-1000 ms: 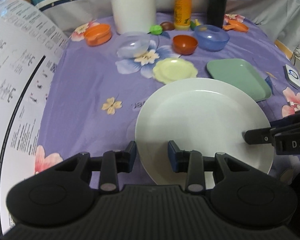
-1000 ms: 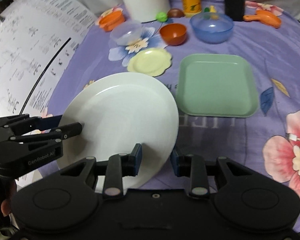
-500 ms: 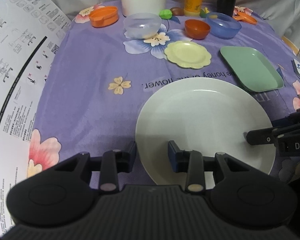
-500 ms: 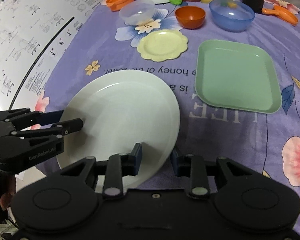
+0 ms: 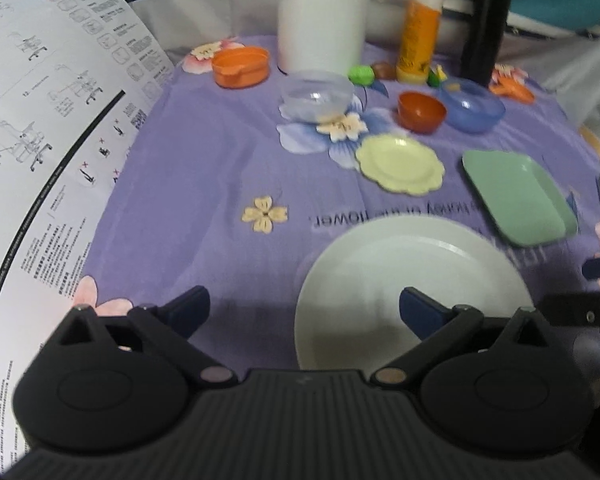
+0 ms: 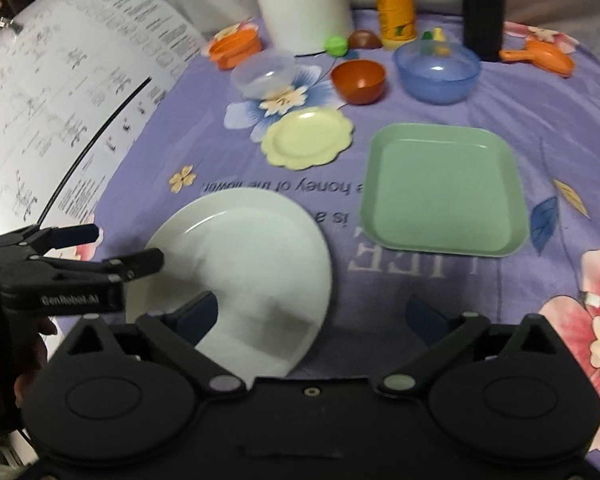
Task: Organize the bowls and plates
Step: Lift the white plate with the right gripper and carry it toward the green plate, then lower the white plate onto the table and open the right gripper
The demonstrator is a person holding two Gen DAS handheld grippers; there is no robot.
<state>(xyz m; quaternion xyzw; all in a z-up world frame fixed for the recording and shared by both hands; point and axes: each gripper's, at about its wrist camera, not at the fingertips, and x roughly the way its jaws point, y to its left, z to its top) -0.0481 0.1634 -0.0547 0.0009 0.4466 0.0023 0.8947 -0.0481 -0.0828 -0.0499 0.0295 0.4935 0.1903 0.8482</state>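
A large white plate [image 5: 412, 292] lies on the purple flowered tablecloth near the front edge; it also shows in the right wrist view [image 6: 244, 264]. My left gripper [image 5: 304, 310] is open, its jaws spread wide around the plate's left rim without touching it. My right gripper [image 6: 312, 314] is open too, spread around the plate's right rim. A green square plate [image 6: 440, 192], a small yellow scalloped plate [image 6: 308, 136], a clear bowl [image 6: 266, 72], a brown-red bowl [image 6: 358, 80] and a blue bowl [image 6: 436, 72] stand further back.
A white jug [image 6: 300, 0], an orange bottle [image 6: 394, 0] and a black cylinder [image 6: 484, 8] stand along the back. An orange dish [image 6: 234, 46] and an orange scoop [image 6: 544, 56] lie there too. A printed white sheet [image 6: 60, 80] curves along the left.
Both grippers were shut on the white plate's rim and have opened wide. The plate now lies on the cloth and both grippers have drawn back a little.
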